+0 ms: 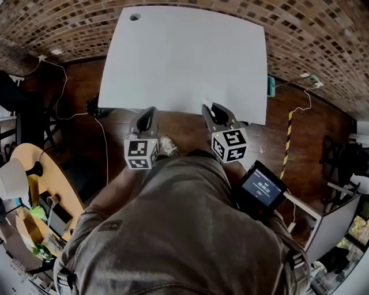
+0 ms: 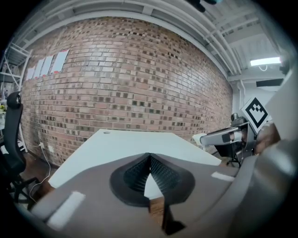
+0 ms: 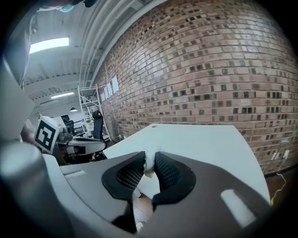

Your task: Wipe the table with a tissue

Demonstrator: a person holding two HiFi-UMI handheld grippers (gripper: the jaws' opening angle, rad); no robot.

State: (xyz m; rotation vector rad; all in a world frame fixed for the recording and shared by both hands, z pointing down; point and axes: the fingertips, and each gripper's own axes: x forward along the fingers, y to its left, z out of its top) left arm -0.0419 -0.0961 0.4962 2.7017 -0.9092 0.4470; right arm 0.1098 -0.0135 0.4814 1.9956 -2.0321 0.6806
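A bare white table [image 1: 184, 57] stands in front of me, against a brick wall. My right gripper [image 1: 207, 107] hovers at the table's near edge, shut on a small white tissue [image 3: 150, 162] pinched between its dark ribbed pads. The same tissue [image 1: 206, 103] shows as a white scrap at the fingertips in the head view. My left gripper [image 1: 151, 110] is held just short of the near edge, over the wooden floor, its jaws shut with nothing between them. In the left gripper view the left gripper [image 2: 150, 158] points at the table [image 2: 125, 146].
A round cable hole [image 1: 135, 16] sits in the table's far left corner. A black office chair [image 2: 11, 139] stands to the left. A curved wooden desk [image 1: 34, 190] with clutter is at lower left. Cables [image 1: 104, 144] lie on the floor beside the table.
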